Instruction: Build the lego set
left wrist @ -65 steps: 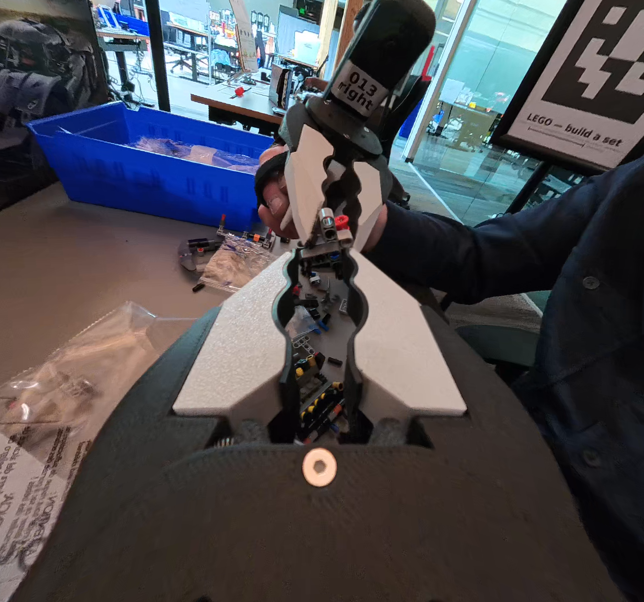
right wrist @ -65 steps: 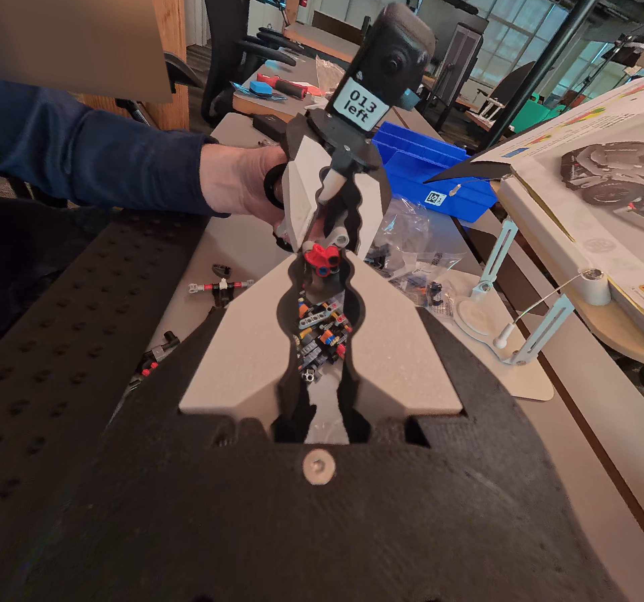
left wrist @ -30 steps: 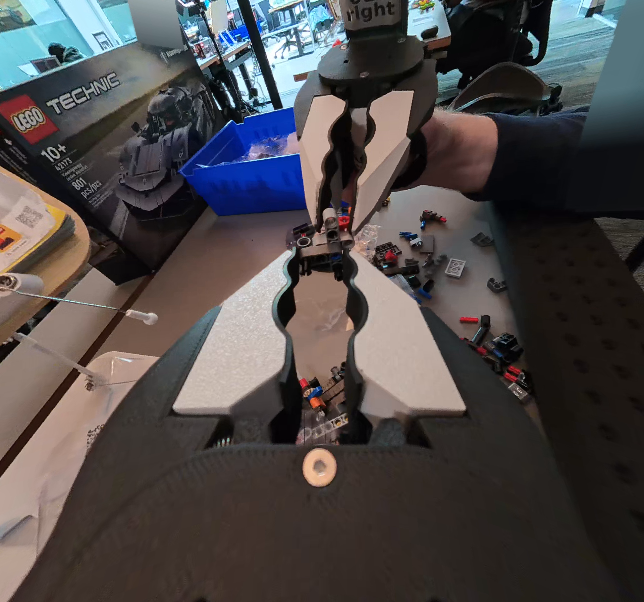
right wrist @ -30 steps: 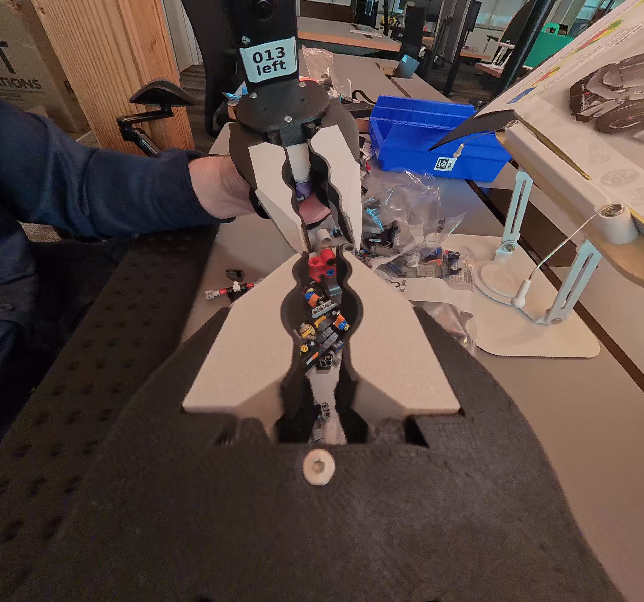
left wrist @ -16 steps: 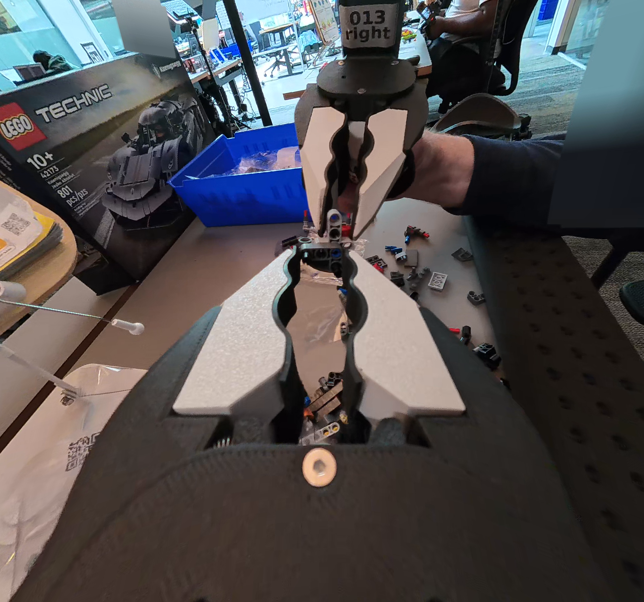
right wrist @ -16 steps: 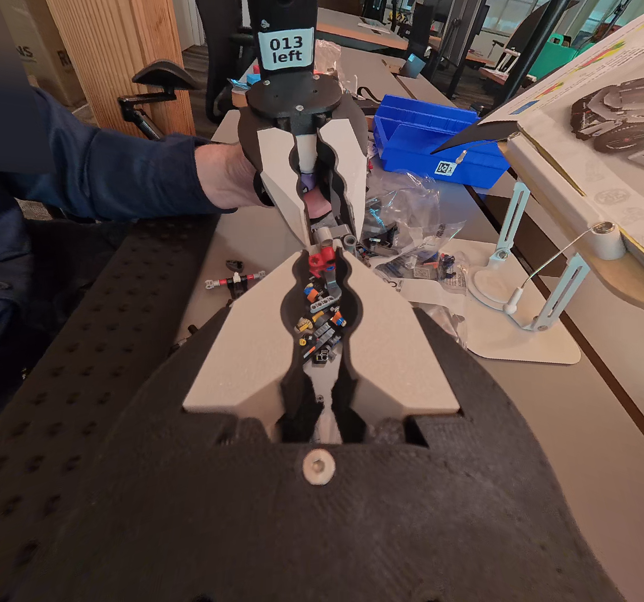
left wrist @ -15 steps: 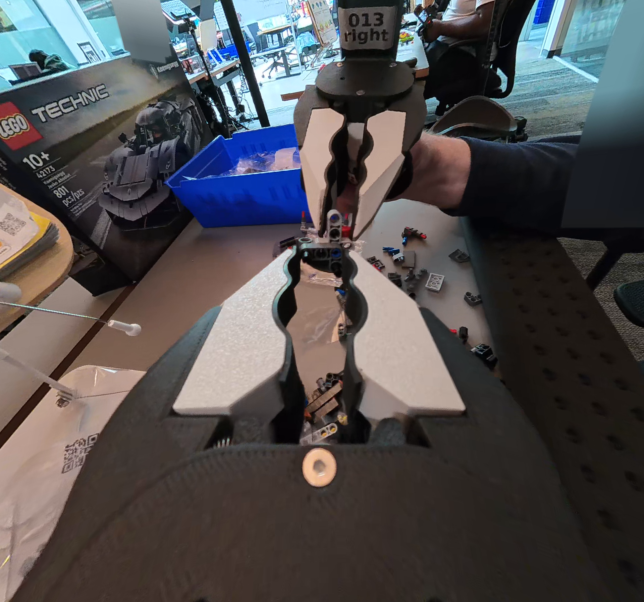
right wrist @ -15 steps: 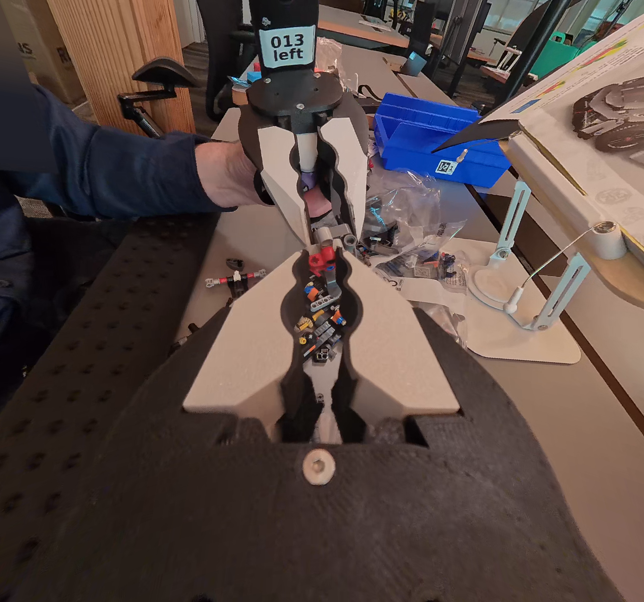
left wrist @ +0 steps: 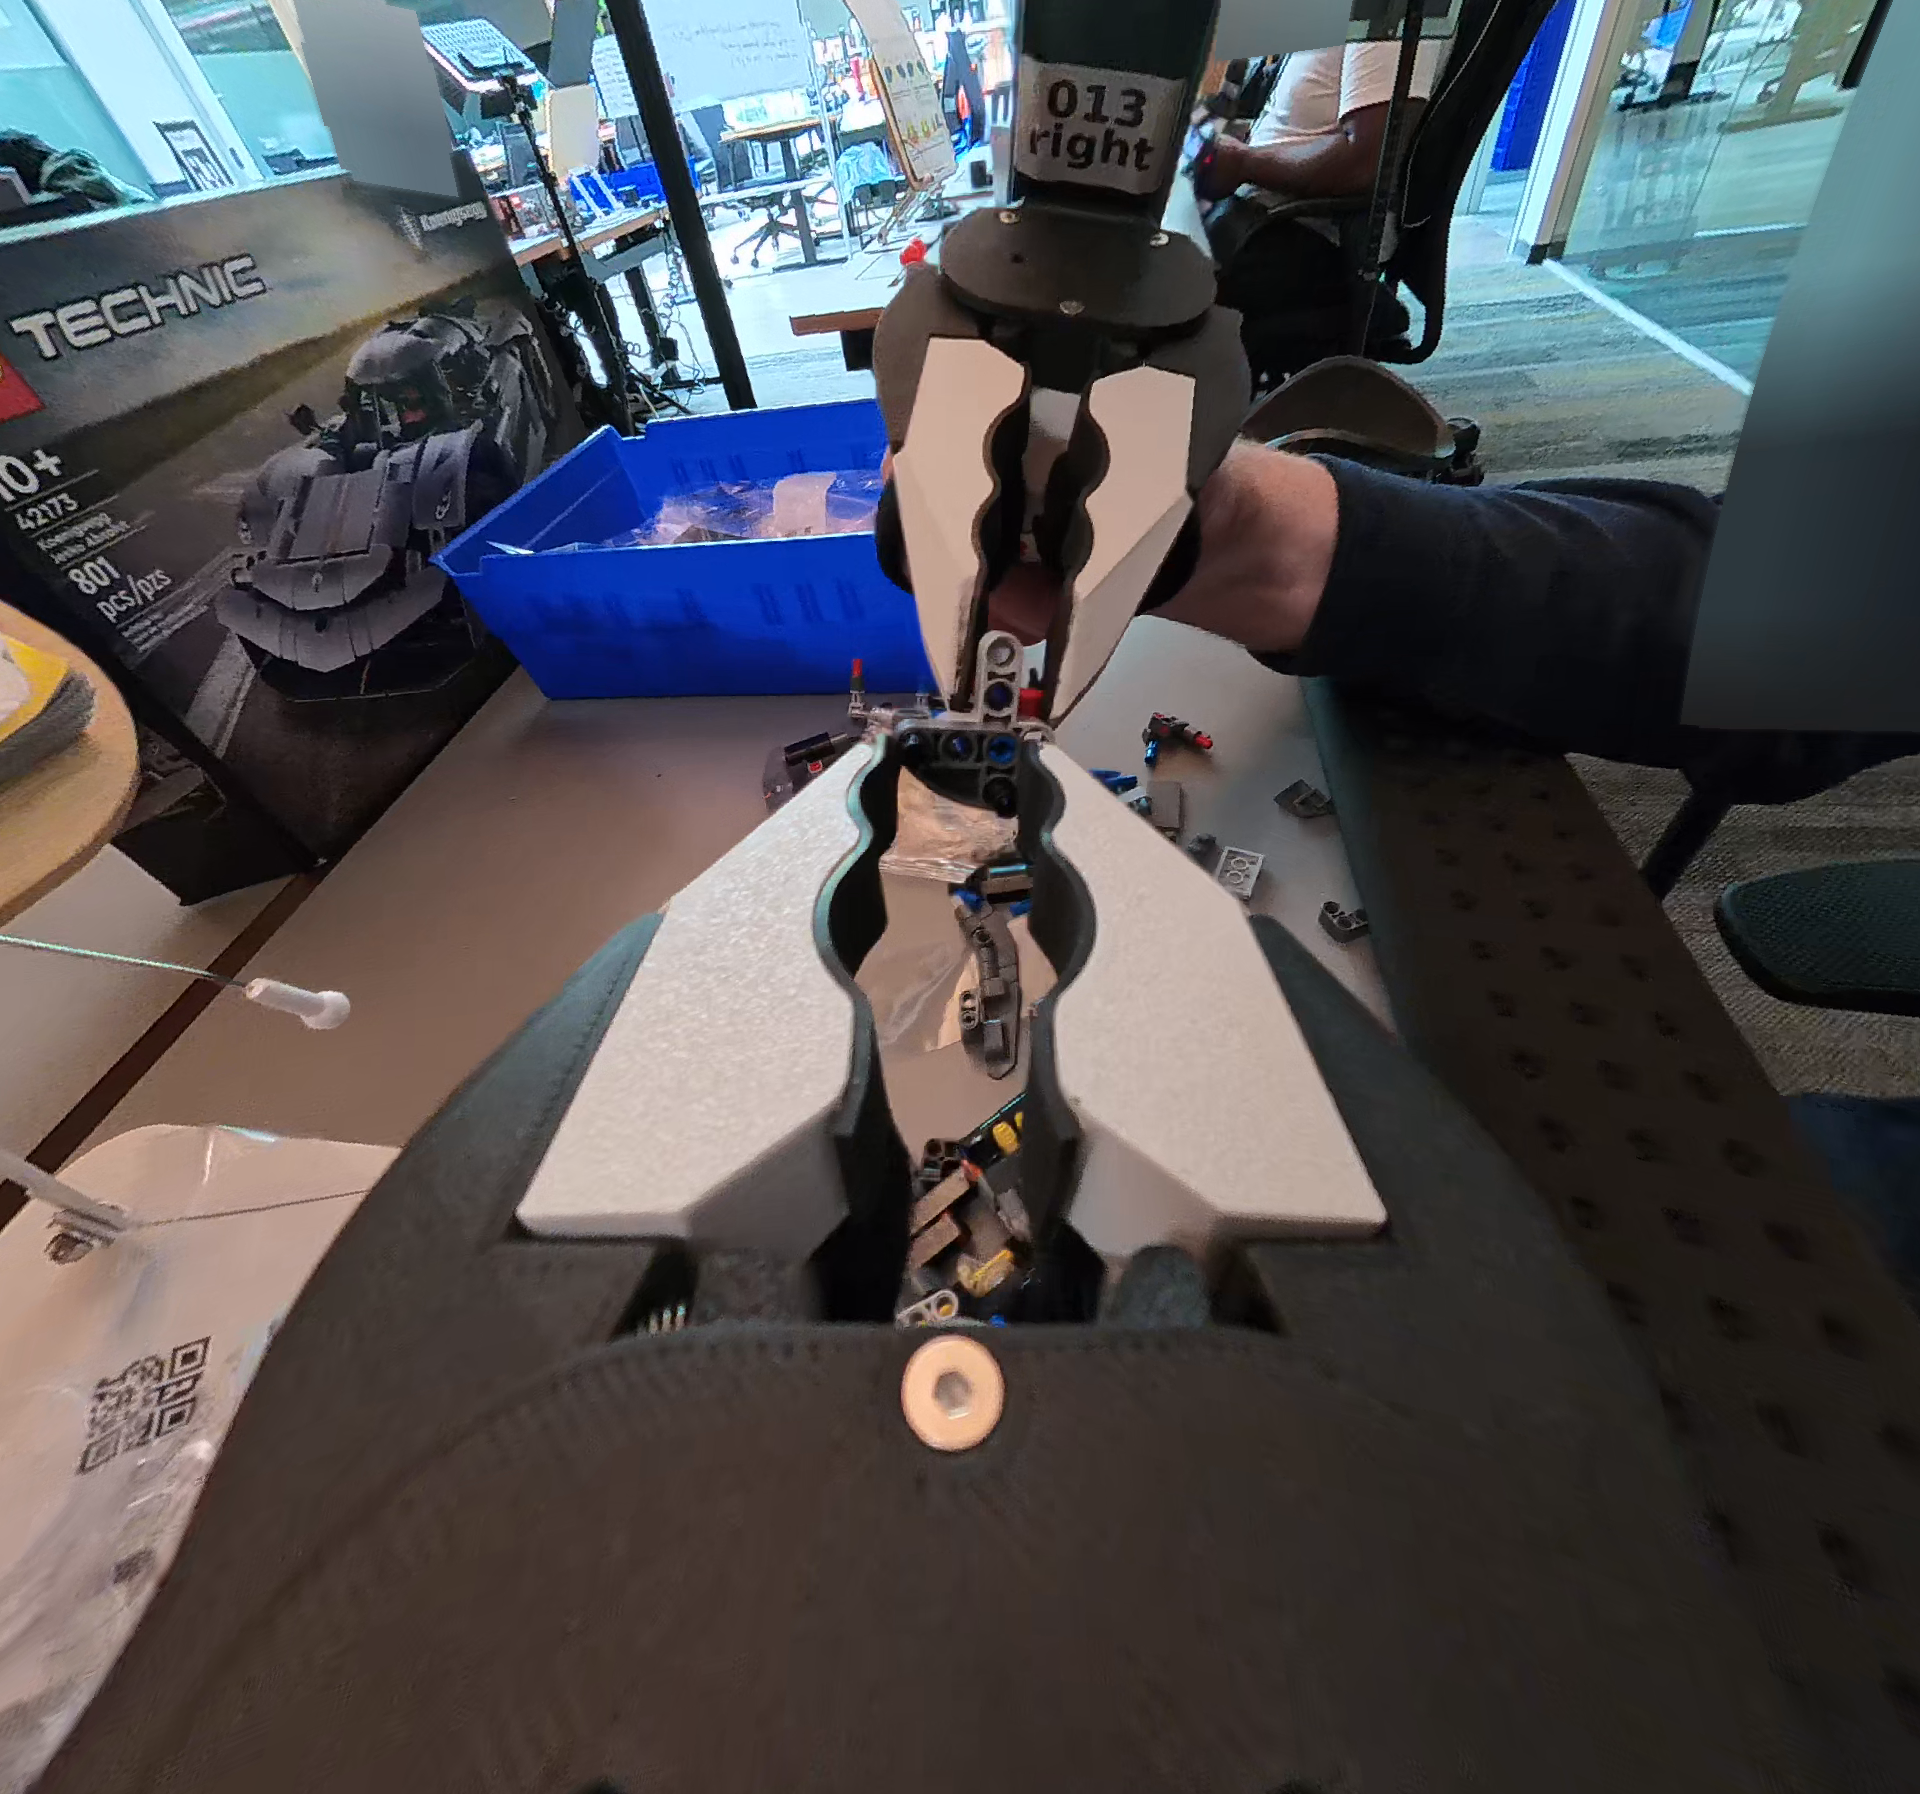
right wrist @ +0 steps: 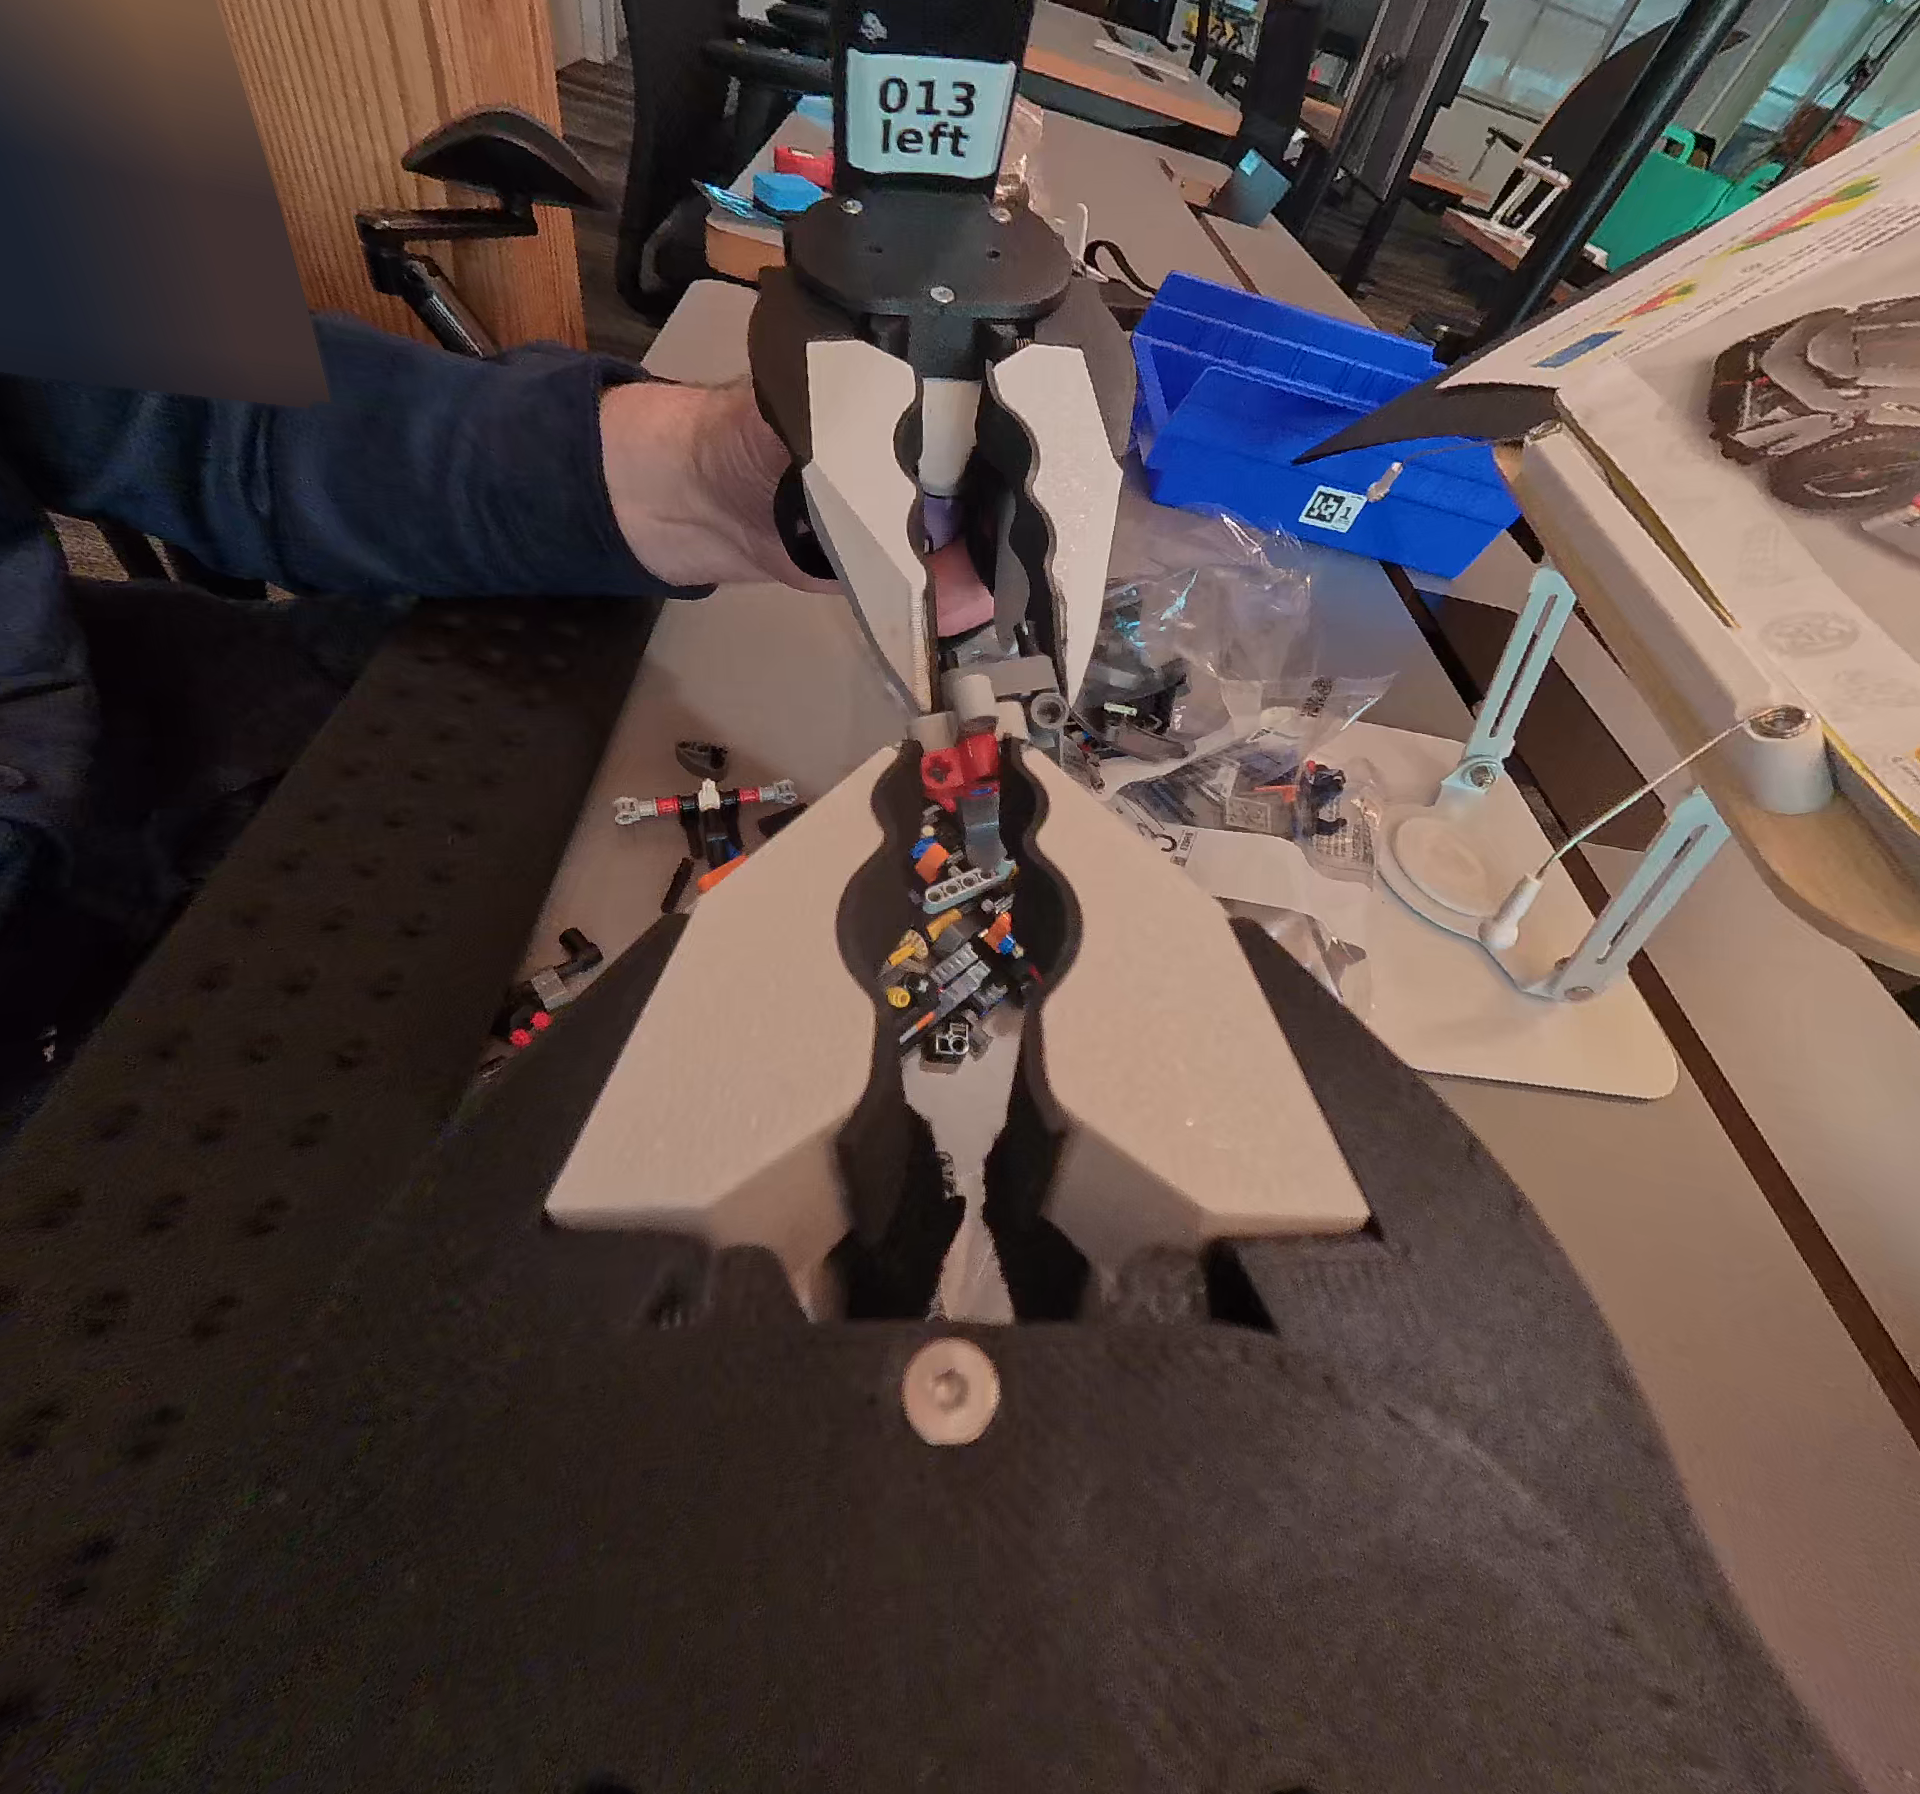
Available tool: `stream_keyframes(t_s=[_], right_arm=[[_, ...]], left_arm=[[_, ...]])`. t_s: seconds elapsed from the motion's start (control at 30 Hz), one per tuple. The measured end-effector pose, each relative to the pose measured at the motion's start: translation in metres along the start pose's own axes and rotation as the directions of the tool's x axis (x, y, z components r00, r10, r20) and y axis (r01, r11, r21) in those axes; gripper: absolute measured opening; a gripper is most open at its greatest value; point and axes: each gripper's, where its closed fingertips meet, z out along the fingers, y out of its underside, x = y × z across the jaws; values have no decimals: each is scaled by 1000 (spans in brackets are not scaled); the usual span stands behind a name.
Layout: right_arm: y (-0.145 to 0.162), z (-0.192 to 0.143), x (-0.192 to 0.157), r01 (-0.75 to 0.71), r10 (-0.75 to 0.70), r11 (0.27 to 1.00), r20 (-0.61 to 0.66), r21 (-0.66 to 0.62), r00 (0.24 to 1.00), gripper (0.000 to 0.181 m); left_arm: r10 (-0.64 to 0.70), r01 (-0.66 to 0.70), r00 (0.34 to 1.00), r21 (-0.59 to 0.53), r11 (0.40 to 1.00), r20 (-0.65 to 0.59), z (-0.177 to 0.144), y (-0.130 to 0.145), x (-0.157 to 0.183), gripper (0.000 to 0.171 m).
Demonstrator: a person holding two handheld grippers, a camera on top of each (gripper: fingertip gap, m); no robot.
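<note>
In the left wrist view my left gripper (left wrist: 961,757) is shut on a small black Technic beam (left wrist: 961,749) with blue pins. My right gripper (left wrist: 1000,679) faces it tip to tip from above, shut on a light grey piece (left wrist: 1000,666) with a red part beside it. In the right wrist view my right gripper (right wrist: 961,762) grips a red connector (right wrist: 961,765), with a grey beam (right wrist: 982,830) hanging below it. The left gripper (right wrist: 987,690) there holds grey parts (right wrist: 1023,684) that touch the red one. Both are held in the air above the table.
Loose lego pieces (left wrist: 1236,871) and a small axle assembly (right wrist: 707,799) lie on the grey table. Bags of parts (right wrist: 1216,664), a blue bin (left wrist: 707,581), the set's box (left wrist: 260,497), an instruction booklet on a stand (right wrist: 1766,456) and a black perforated mat (left wrist: 1558,1017) surround them. Less than 4 cm separates the two grippers' tips. Both grippers' tips are roughly 20 cm from the small axle assembly (right wrist: 707,799).
Both grippers have swung round together over the table, staying tip to tip with the pieces between them. In the last half second they have hardly moved.
</note>
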Motion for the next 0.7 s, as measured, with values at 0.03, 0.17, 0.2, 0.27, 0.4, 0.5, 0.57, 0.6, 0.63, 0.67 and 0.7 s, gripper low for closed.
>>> stream_keyframes(t_s=[0.03,0.17,0.2,0.27,0.4,0.5,0.57,0.6,0.63,0.67,0.7], right_arm=[[-1,0,0,6,-6,1000,-1,0,1000,12],[-5,-3,-3,28,-28,1000,-2,11,1000,12],[-6,-4,-4,33,-33,999,-1,12,999,12],[-4,-6,-2,16,-16,1000,-3,13,1000,12],[2,-26,11,-56,57,998,-28,35,998,12],[2,-14,4,-14,14,1000,-29,3,999,12],[12,-7,7,-2,-1,999,-57,-51,998,12],[15,-7,9,11,-16,998,-74,-66,997,12],[14,-8,9,17,-21,998,-78,-59,997,12],[11,-8,8,23,-26,999,-75,-46,997,12],[12,-7,7,35,-39,998,-78,-59,996,12]], left_arm=[[-8,8,1000,4,1000,-4,0,0,0,20],[-57,59,998,43,997,-38,-1,-8,4,19],[-59,61,998,39,997,-37,0,-8,4,19],[-52,53,998,39,998,-32,-2,-7,3,14],[-58,46,996,181,982,60,-49,-29,-21,0],[-55,54,998,87,995,13,-24,-11,-12,0],[-25,25,1000,34,999,17,-14,-5,-7,0],[-20,20,999,6,1000,35,-10,0,-9,4],[-47,47,999,-8,999,25,-6,5,-9,12],[-79,79,997,-22,997,7,-3,10,-9,17],[-83,83,997,-41,996,6,-1,15,-10,19]])
